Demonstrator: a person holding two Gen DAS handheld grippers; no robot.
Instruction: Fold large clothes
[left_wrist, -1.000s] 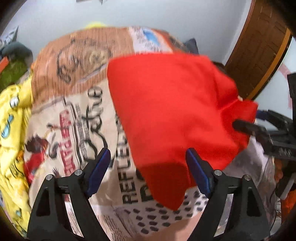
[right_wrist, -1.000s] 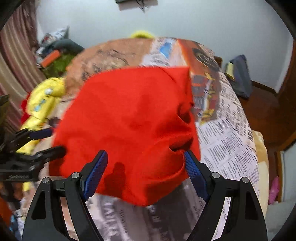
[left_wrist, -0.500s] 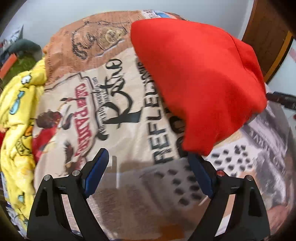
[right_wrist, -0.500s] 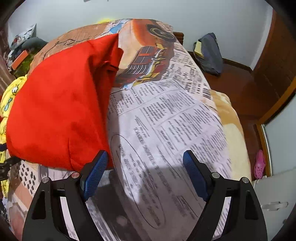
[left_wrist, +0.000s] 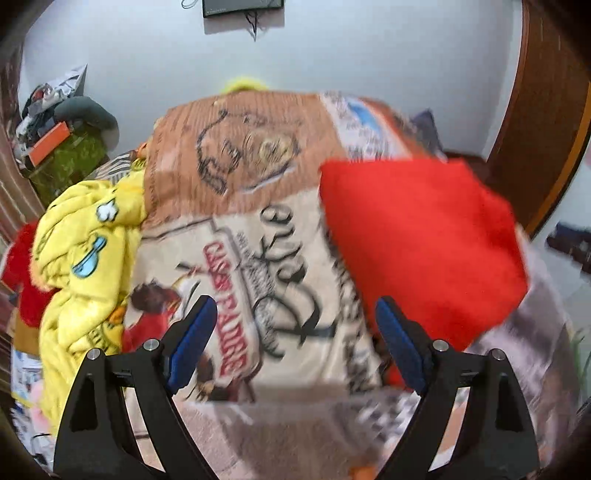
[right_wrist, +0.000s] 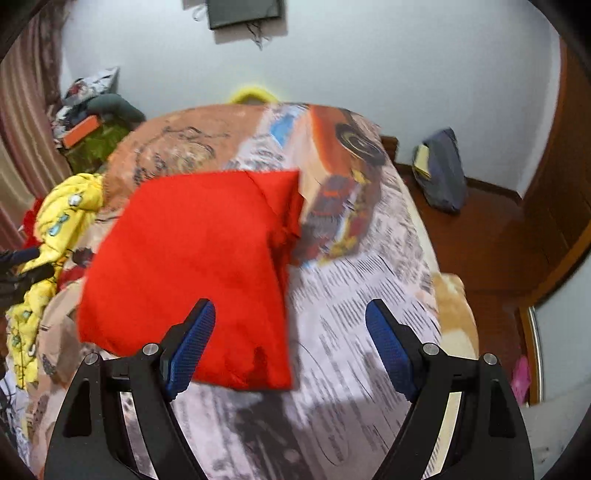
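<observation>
Folded red garment (right_wrist: 192, 266) lying flat on the printed bedspread (right_wrist: 369, 295); left gripper (left_wrist: 295, 336) with jaws spread, nothing between them, garment just beyond its right-hand finger; right gripper (right_wrist: 290, 334) likewise spread and empty, its left-hand finger over the garment's near edge; crumpled yellow blanket (left_wrist: 81, 258) at the bed's left side.

A: What is the red garment (right_wrist: 192, 266) made of?
B: Matt, soft cloth. The bedspread (right_wrist: 354, 317) beneath is printed cloth.
A: And each hand-held gripper (right_wrist: 290, 345)?
B: Matt black plastic, textured blue pads (right_wrist: 388, 347), shiny metal screws (right_wrist: 430, 348).
</observation>
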